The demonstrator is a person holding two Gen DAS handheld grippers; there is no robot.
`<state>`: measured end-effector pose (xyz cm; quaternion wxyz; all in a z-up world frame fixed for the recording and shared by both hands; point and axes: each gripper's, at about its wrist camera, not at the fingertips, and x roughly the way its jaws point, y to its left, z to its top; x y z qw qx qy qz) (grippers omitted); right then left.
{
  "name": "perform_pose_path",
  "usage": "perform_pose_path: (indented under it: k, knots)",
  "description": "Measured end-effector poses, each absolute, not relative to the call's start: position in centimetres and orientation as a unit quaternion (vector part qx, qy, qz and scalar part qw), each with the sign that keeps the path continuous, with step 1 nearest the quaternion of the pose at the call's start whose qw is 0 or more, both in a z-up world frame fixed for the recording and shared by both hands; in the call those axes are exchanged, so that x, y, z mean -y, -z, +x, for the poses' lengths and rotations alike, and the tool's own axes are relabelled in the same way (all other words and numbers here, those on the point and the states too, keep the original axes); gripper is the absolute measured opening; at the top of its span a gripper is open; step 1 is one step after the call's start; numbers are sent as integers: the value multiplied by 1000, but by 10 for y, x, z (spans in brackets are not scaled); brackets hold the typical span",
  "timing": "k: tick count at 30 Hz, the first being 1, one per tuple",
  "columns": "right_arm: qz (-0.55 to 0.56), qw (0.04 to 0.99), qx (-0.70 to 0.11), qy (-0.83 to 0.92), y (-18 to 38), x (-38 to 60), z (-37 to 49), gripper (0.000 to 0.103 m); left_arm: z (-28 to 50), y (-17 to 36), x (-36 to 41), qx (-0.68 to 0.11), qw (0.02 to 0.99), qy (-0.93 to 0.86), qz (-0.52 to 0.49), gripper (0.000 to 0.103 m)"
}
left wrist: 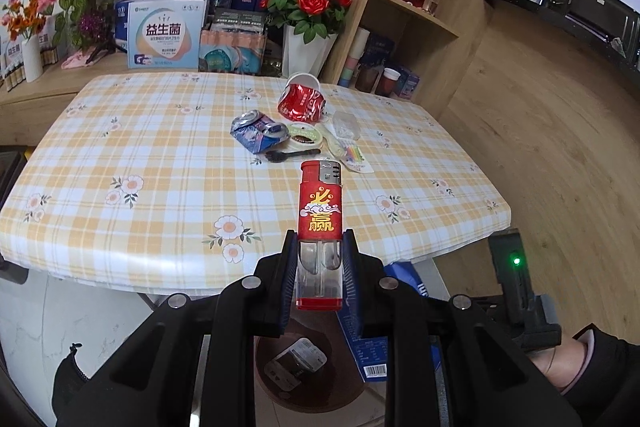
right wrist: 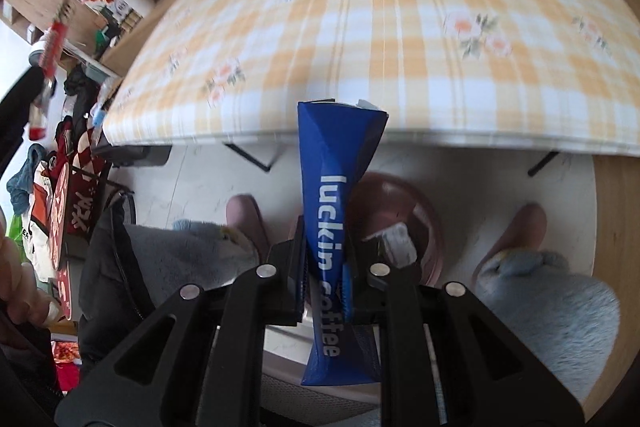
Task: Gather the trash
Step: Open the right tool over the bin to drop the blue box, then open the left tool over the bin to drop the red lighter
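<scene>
Two pieces are gripped: the left gripper (left wrist: 320,267) clamps a red plastic lighter (left wrist: 321,227), the right gripper (right wrist: 324,275) a flattened blue coffee carton (right wrist: 336,219). Centre each over the round brown bin (right wrist: 416,211) at six o'clock below the table edge, then release.

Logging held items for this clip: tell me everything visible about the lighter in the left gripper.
The lighter is a red plastic one with gold characters and a cloud design, a clear lower body and red base, and a metal top. It stands lengthwise between the fingers of the left gripper, whose pads clamp its clear lower part. It is held off the table, near its front edge.
</scene>
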<state>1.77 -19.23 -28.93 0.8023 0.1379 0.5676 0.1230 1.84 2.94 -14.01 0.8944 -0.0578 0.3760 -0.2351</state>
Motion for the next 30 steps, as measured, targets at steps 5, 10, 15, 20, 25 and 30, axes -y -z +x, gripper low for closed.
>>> perform_pose_path:
  k: [5,10,15,20,25,30]
  knots:
    - [162,786,-582,-131,308,189,23,35,26,153,-32,-388,890,232,-63,22]
    - [175,790,-572,-134,305,193,25,42,30,162,-37,-395,887,230,-63,22]
    - [184,820,-525,-134,279,200,27,72,32,169,-42,-406,882,228,-70,22]
    - [150,864,-466,-116,236,210,28,94,29,175,-35,-416,876,234,-64,22]
    - [109,898,-420,-70,203,228,27,97,25,184,-20,-434,863,252,-53,22]
    - [86,912,-399,-29,188,250,27,97,21,197,-6,-453,846,276,-47,22]
